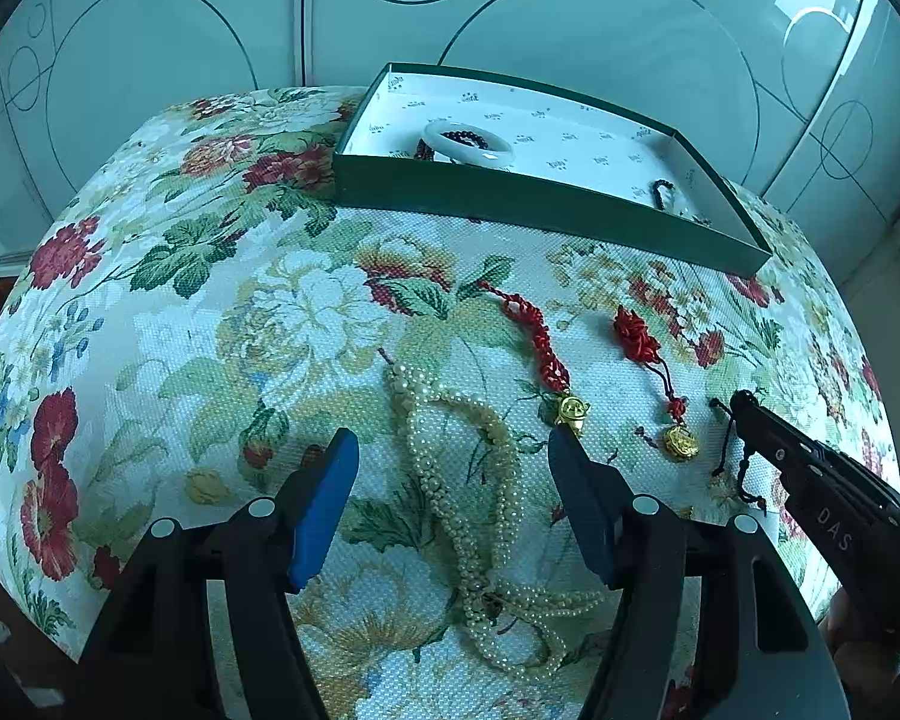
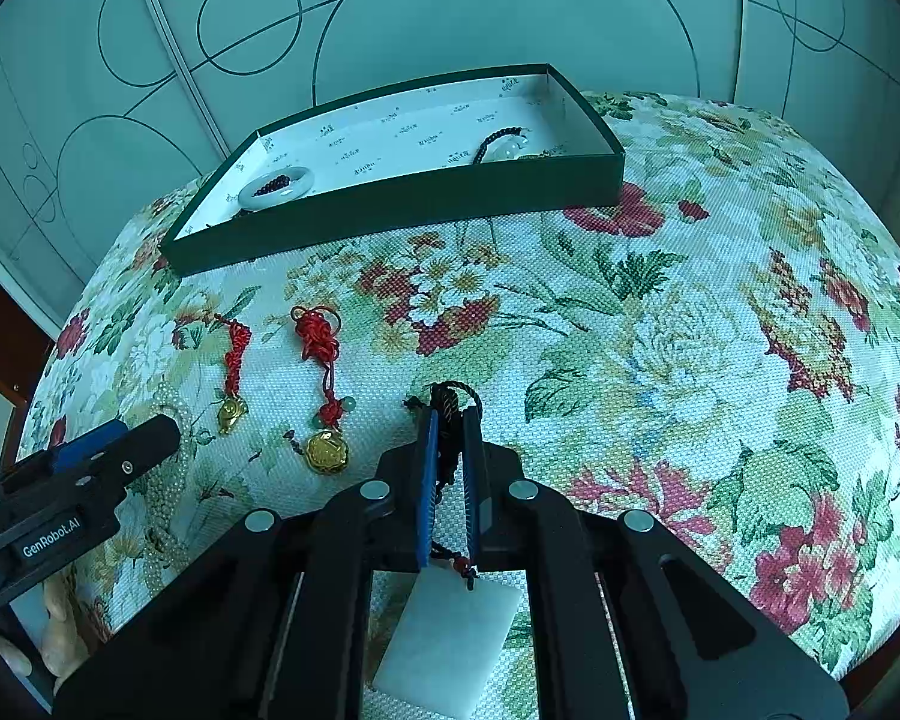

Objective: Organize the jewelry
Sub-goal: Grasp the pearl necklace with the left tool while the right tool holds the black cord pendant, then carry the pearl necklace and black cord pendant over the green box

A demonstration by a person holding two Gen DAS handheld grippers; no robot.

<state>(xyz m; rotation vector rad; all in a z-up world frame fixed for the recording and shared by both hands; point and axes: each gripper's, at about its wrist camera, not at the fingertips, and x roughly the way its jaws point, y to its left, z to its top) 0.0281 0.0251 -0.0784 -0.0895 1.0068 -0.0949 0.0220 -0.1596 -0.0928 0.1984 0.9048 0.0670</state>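
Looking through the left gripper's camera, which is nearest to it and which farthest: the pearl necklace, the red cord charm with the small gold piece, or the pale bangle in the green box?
1. Pearl necklace: lies between the open fingers of the left gripper.
2. Red cord charm: just beyond the right fingertip.
3. Pale bangle: far back, inside the green box.

Box [image 1: 510,204] lies behind two charms [image 1: 546,354]; pearl necklace [image 1: 468,480] before them.
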